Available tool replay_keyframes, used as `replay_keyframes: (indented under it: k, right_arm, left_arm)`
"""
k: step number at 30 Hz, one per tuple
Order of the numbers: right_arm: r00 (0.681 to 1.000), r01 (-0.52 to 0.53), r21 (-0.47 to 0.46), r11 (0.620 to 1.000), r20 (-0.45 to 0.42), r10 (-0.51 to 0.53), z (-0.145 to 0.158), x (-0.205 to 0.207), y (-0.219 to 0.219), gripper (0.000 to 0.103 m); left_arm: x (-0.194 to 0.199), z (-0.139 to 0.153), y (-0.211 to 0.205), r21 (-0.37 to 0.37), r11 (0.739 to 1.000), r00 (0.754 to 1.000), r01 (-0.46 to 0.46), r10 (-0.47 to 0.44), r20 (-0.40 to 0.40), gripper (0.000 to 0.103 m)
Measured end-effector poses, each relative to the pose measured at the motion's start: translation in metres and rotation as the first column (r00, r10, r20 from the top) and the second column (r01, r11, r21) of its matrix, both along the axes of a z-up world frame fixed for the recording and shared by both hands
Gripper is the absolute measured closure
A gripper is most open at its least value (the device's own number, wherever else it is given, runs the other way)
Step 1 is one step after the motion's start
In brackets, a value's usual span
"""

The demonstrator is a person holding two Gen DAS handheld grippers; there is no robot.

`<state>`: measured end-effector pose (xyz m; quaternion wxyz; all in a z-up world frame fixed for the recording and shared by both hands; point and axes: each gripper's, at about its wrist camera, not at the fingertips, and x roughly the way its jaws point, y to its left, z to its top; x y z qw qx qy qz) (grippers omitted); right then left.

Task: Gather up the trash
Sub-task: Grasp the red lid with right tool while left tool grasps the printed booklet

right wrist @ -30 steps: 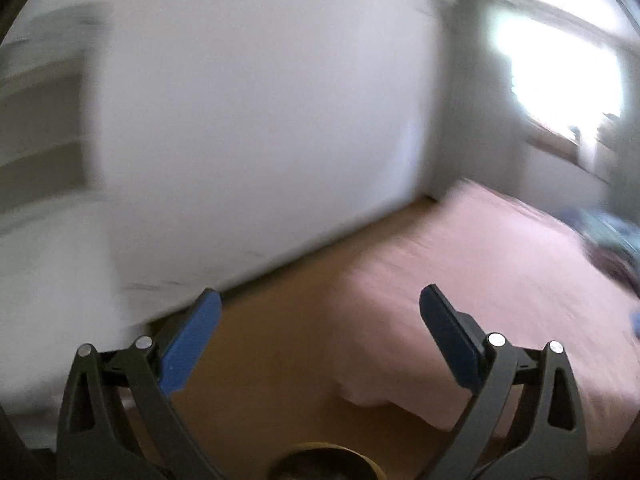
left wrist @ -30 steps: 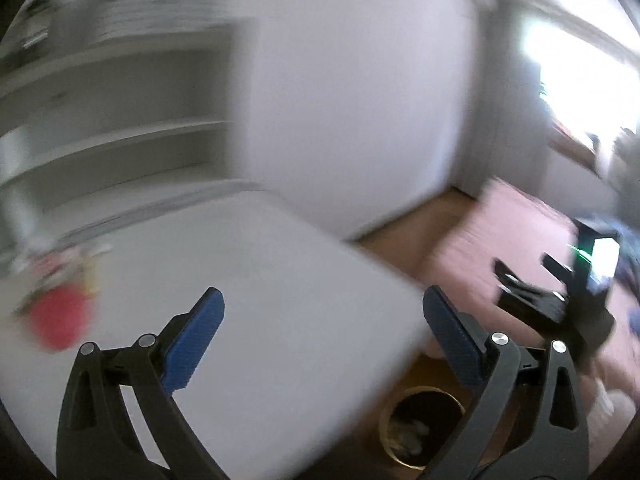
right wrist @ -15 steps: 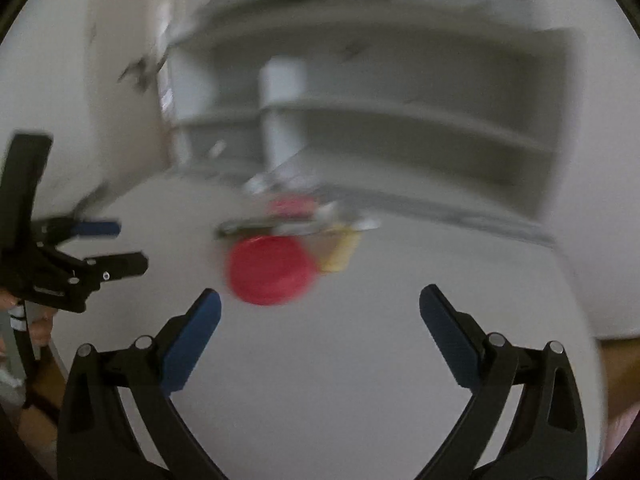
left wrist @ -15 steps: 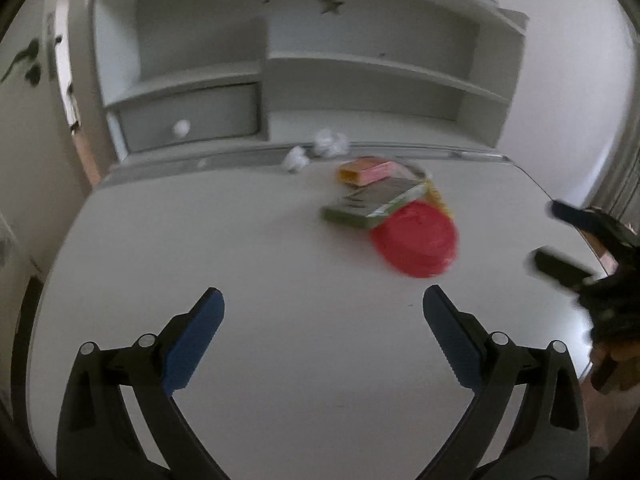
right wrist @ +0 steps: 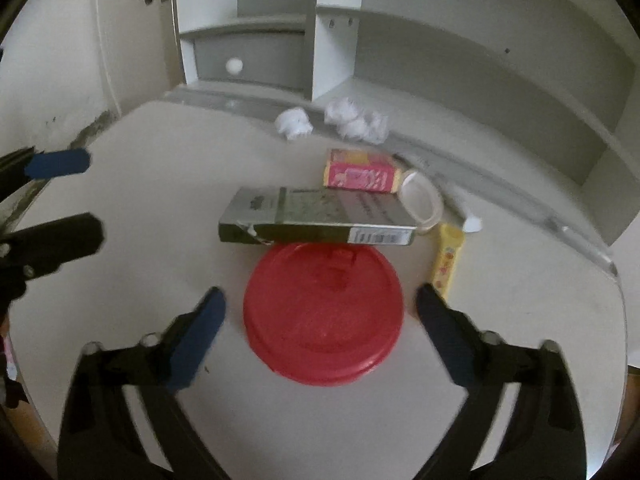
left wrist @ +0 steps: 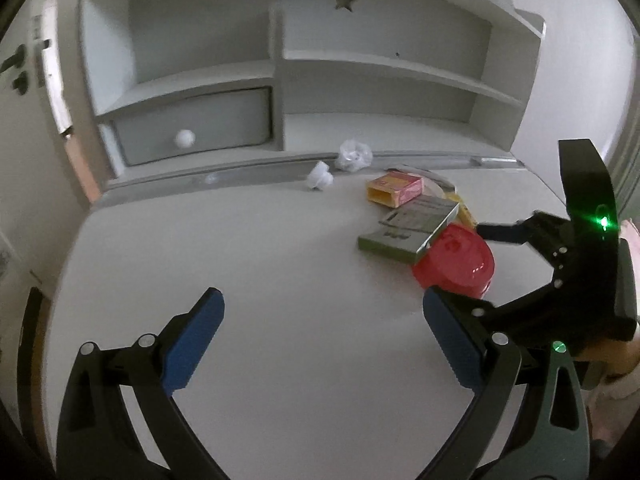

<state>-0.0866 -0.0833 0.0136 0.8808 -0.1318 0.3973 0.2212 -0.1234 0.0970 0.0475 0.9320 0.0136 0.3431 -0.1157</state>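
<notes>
1. Left gripper: jaws spread wide, nothing between them, held above a bare stretch of the white surface.
2. Right gripper: jaws spread wide and gripping nothing; the red lid lies on the surface between the two blue fingers, whether touching either cannot be told.
3. Green carton: lying flat just behind the red lid, its near edge overlapping the lid's far rim.
4. Pink-and-yellow box: on its side behind the green carton, near the back of the surface.
5. Clear plastic cup lid: beside the right end of the green carton.
6. Yellow wrapper: lying lengthwise just right of the red lid.
7. Two crumpled white paper balls: side by side at the back edge of the surface, against the foot of the shelf unit.
8. Drawer with a round white knob: lower left compartment of the shelf unit.
</notes>
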Motion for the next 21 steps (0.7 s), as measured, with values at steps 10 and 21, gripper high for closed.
replay_keyframes:
  k: [10, 21]
  right_arm:
    - [0.996, 0.08, 0.016, 0.997, 0.036, -0.081, 0.009, -0.023, -0.056, 0.026]
    - [0.972, 0.234, 0.096, 0.967, -0.014, -0.234, 0.009, -0.022, -0.129, 0.026]
  left_arm:
    - [0.061, -0.022, -0.057, 0.046, 0.991, 0.988, 0.127, -0.122, -0.095, 0.006]
    - [0.093, -0.035, -0.105, 0.148, 0.936, 0.942, 0.321, -0.3, -0.149, 0.023]
